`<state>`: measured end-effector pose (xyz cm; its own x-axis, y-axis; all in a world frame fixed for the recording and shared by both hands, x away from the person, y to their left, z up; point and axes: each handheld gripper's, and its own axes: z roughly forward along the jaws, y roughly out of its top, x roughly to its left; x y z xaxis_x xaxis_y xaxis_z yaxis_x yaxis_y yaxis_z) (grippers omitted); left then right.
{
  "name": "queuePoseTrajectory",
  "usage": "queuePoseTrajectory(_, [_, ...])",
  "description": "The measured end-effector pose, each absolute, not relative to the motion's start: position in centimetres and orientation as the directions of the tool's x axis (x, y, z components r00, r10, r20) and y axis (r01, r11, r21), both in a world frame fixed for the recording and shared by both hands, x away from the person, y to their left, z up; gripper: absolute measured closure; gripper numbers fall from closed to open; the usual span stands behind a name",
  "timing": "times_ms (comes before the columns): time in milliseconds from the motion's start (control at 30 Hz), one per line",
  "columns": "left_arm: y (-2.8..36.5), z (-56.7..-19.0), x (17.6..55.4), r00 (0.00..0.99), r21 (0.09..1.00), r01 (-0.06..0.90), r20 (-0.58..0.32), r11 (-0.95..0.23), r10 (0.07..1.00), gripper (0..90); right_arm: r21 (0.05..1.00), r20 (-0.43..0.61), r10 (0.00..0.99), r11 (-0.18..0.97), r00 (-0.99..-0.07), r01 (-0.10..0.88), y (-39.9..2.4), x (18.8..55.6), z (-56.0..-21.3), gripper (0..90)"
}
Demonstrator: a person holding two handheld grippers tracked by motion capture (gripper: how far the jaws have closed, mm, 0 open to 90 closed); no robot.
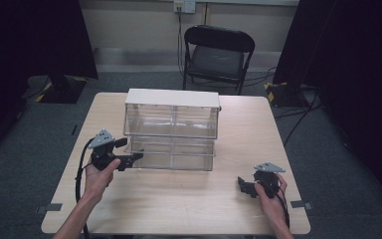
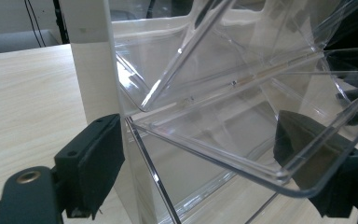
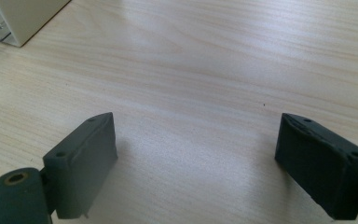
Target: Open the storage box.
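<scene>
1. The left gripper [image 2: 196, 158] has its jaws spread wide around the lower left front corner of a clear plastic drawer cabinet [image 2: 223, 93]; in the left gripper view one jaw stands outside the white side wall, and the other shows through the clear plastic of a drawer that tilts outward. Whether either jaw touches the plastic cannot be told.
2. In the high view the left gripper [image 1: 135, 158] is held by the left hand [image 1: 98, 178] at the cabinet's lower left corner, with a black cable looping down beside the forearm.
3. The right gripper [image 3: 196, 158] has its jaws wide apart with nothing between them, just above bare wood of the table [image 3: 205, 70].
4. In the high view the right gripper [image 1: 242, 184] is held by the right hand [image 1: 271, 199] near the table's front right part, well apart from the cabinet, its jaws pointing left.
5. The drawer cabinet [image 1: 171, 129] stands upright at the middle of the table [image 1: 189, 204], with a white top and two rows of clear drawers.
6. Beyond the table a black folding chair [image 1: 218, 56] stands against the wall on grey carpet.
</scene>
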<state>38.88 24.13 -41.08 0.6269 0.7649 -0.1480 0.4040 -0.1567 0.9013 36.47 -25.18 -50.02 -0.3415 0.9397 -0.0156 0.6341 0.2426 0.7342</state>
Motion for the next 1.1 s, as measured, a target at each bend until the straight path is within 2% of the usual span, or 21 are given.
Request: queuePoseTrajectory(1100, [23.63, -40.43, 39.26, 0.614, 0.906, 0.391, -0.126, -0.161, 0.779, 15.8, 0.734, -0.016, 0.940, 0.243, -0.341, 0.634, -25.18, 36.47, -50.02, 11.8])
